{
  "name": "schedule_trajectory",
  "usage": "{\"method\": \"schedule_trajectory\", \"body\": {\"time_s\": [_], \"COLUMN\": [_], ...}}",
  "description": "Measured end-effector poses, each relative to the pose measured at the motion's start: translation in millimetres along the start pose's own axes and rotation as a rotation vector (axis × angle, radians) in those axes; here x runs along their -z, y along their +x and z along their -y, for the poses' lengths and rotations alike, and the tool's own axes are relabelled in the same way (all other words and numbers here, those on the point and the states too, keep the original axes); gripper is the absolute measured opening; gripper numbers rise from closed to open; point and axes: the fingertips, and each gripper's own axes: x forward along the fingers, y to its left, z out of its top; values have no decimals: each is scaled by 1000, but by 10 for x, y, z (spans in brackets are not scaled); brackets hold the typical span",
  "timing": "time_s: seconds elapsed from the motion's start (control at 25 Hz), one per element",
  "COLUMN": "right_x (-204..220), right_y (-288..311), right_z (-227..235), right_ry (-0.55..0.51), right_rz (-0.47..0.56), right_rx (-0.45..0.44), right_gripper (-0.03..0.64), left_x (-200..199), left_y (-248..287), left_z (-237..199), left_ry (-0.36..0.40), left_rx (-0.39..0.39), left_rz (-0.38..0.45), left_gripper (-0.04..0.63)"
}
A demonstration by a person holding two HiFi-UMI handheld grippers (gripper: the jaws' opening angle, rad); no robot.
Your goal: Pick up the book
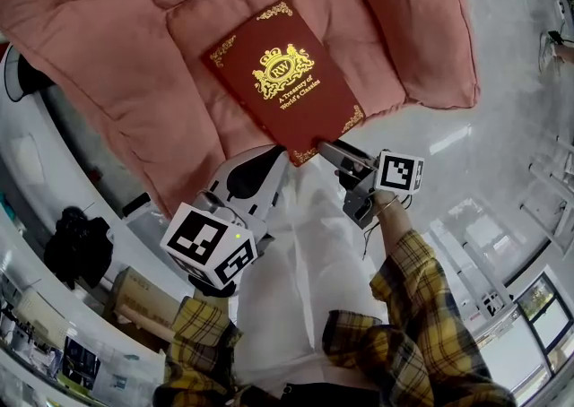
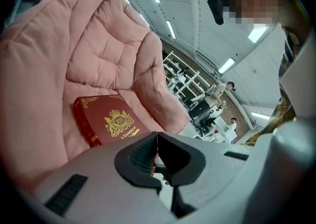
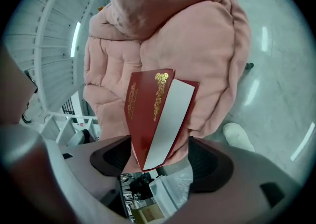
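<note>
The book (image 1: 282,82), a red hardcover with gilt lettering, lies flat on a pink quilted cushion (image 1: 134,64). Its near corner sits between the fingers (image 3: 111,156) of the right gripper (image 1: 334,151). They stand released, with a gap on either side of the cover and the white page edge. The left gripper (image 2: 157,141) is clenched on nothing, with the book just beyond it. The boards look stiff and the cover smooth, probably slick. It seems fairly heavy, so a corner hold may let it swing. A deeper bite across the full thickness looks safer.
</note>
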Motion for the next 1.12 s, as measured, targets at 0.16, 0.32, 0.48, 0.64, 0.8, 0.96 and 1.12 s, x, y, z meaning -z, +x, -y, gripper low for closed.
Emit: {"method": "schedule_trajectory", "body": {"time_s": [0.16, 0.32, 0.48, 0.64, 0.8, 0.96, 1.12], "right_x": [-66, -120, -185, -217, -338, -498, -616], "right_y": [111, 180, 210, 155, 40, 39, 171], "right_z": [-17, 5, -97, -234, -434, -634, -805], "right_ry": [45, 66, 72, 64, 83, 104, 86], "right_rz": [13, 16, 36, 63, 128, 163, 155], "right_rx": [-74, -110, -174, -227, -310, -381, -402], "right_gripper": [342, 342, 342, 342, 341, 341, 339], "left_x": [-3, 10, 44, 84, 27, -60, -112], "left_y": [30, 68, 83, 86, 78, 70, 67], "left_z": [-3, -7, -14, -26, -21, 5, 7], "left_ry": [1, -2, -8, -12, -13, -12, -15], "left_rx": [4, 4, 4, 0, -1, -2, -4], "left_rz": [-6, -12, -19, -18, -7, 12, 26], "left_gripper": [5, 5, 5, 5, 5, 5, 5]}}
